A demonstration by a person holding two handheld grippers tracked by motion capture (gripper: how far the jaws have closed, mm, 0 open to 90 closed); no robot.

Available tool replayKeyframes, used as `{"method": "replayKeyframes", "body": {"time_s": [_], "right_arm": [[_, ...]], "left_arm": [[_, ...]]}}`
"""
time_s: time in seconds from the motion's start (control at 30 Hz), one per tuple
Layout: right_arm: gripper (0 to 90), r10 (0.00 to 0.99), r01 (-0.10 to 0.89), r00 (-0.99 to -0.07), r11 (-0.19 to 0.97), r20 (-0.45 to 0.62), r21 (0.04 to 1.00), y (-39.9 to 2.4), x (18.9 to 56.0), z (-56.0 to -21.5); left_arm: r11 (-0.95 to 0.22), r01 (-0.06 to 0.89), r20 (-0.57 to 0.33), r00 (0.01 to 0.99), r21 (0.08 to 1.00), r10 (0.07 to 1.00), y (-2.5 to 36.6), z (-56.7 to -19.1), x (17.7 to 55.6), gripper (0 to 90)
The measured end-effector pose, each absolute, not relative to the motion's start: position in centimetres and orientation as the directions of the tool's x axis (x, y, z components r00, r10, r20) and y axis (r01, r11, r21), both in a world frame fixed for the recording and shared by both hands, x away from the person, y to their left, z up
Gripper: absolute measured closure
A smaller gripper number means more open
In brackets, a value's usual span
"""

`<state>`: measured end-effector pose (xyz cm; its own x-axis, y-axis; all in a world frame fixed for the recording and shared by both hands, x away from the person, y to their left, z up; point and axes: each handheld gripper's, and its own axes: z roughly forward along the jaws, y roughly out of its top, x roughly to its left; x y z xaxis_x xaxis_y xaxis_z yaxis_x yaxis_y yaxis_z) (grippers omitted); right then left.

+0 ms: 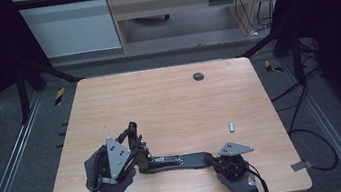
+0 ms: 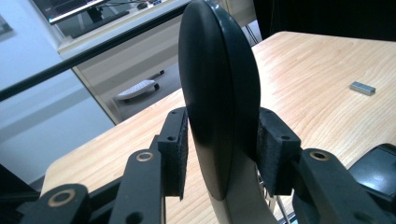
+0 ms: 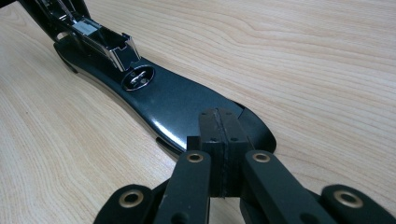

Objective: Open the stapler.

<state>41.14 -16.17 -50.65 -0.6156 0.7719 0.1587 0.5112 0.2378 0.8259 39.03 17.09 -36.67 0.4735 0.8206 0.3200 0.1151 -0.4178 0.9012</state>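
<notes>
While right gripper pins base, left gripper lifts lid

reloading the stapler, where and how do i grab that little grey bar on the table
Pinch the grey bar across its two long sides, at mid length, coming straight down from above. It lies flat and low on the table with bare wood all round, so a sideways approach would probably just push it along.
</notes>
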Motion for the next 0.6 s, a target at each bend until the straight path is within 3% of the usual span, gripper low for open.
{"method": "replayKeyframes", "body": {"time_s": [0.6], "right_arm": [[90.0, 0.772, 0.511, -0.616, 0.236, 0.160, 0.827, -16.2, 41.1, -50.7]], "left_arm": [[-0.258, 0.195, 0.157, 0.418, 0.946, 0.895, 22.4, -37.8, 39.1, 55.3]]}}
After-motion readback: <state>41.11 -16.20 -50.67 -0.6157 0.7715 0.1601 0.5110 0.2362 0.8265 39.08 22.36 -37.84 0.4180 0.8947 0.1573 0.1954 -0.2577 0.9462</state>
